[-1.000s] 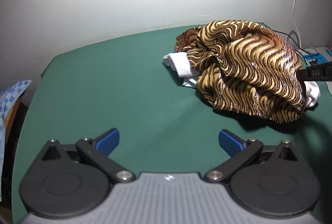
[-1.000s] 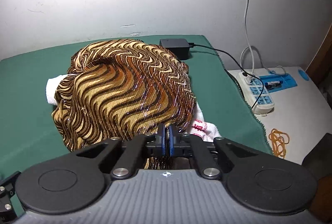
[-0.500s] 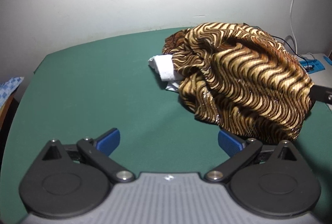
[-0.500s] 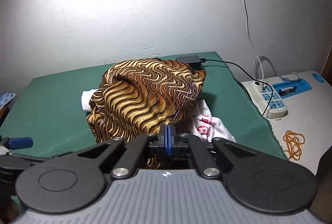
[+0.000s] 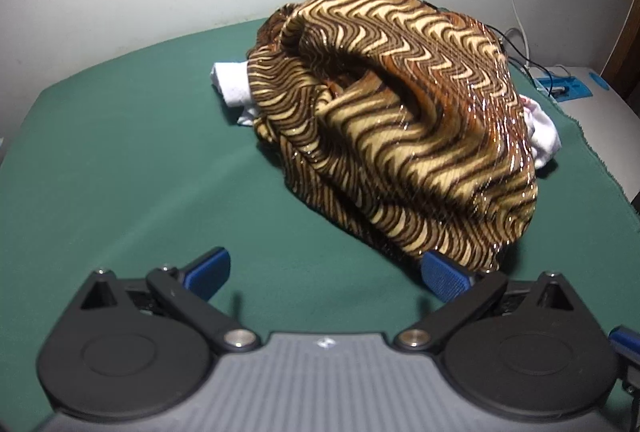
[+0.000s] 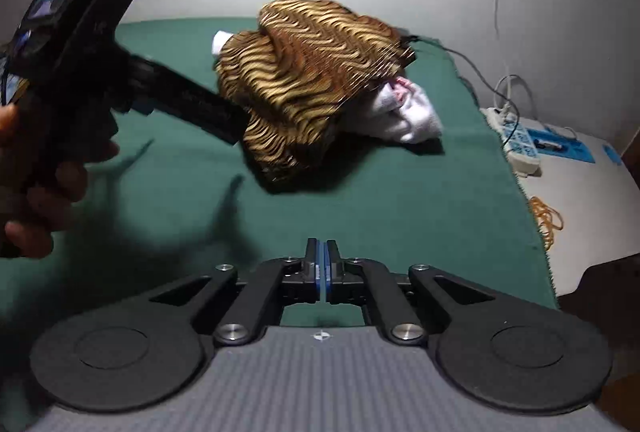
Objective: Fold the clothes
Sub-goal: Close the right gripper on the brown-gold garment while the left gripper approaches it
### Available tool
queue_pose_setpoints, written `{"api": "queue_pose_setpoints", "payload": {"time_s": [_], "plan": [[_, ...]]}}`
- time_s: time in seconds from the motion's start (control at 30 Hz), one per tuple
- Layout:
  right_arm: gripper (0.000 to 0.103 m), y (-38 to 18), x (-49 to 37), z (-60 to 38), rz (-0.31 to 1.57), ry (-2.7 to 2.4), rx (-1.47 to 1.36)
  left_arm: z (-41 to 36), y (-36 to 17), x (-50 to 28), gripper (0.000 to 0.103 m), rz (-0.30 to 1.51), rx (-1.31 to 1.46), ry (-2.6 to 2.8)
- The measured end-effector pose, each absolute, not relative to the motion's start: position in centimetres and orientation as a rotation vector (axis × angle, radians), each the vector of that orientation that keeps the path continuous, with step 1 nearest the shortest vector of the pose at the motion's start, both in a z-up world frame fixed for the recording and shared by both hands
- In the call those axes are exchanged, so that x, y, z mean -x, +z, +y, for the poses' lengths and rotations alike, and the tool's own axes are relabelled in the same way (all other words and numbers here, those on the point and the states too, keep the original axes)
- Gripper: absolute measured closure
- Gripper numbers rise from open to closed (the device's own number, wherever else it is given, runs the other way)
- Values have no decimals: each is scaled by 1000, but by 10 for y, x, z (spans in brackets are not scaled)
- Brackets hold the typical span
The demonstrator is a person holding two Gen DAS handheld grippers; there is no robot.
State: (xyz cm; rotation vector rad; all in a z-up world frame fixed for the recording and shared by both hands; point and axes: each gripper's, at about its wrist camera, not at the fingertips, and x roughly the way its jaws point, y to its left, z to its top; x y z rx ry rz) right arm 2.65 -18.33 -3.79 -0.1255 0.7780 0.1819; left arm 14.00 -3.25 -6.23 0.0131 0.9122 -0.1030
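A green cloth-covered table (image 5: 120, 172) under a pale wall; on it the striped garment (image 5: 400, 120) lies unfolded, heaped over a white garment (image 5: 232, 88); left gripper (image 5: 326, 272) spread beside the heap; right gripper (image 6: 322, 264) nearer, parting, empty; folding not begun.

The desk (image 5: 120, 160) is covered with a matt green cloth of fine, smooth weave. The crumpled garment (image 5: 400, 120) is a ribbed brown and gold fabric with glittering threads that catch the light. The white cloth (image 6: 404, 112) under it looks like soft, matt cotton. Each hand-held gripper (image 6: 322, 264) has matt black plastic arms, shiny metal rivets, blue textured rubber pads (image 5: 444, 276) and a grey ribbed body.
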Motion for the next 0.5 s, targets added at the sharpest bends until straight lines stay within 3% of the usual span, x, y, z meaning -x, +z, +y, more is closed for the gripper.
{"api": "queue_pose_setpoints", "payload": {"time_s": [0.13, 0.17, 0.2, 0.23, 0.27, 0.3, 0.5], "plan": [[37, -10, -53, -206, 611, 196, -85, -50, -63, -151, 1, 885, -40, -81], [33, -4, -60, -209, 562, 205, -115, -55, -68, -152, 17, 898, -72, -91], [31, 1, -68, -210, 533, 203, -125, -60, -72, -153, 46, 912, -105, -101], [31, 6, -79, -209, 520, 191, -120, -66, -77, -154, 59, 925, -138, -111], [31, 9, -90, -208, 515, 188, -116, -68, -79, -154, 89, 932, -155, -114], [31, 10, -100, -207, 512, 189, -111, -67, -77, -152, 103, 928, -148, -106], [32, 9, -167, -189, 536, 245, -44, -40, -54, -143, 103, 849, -120, -31]]}}
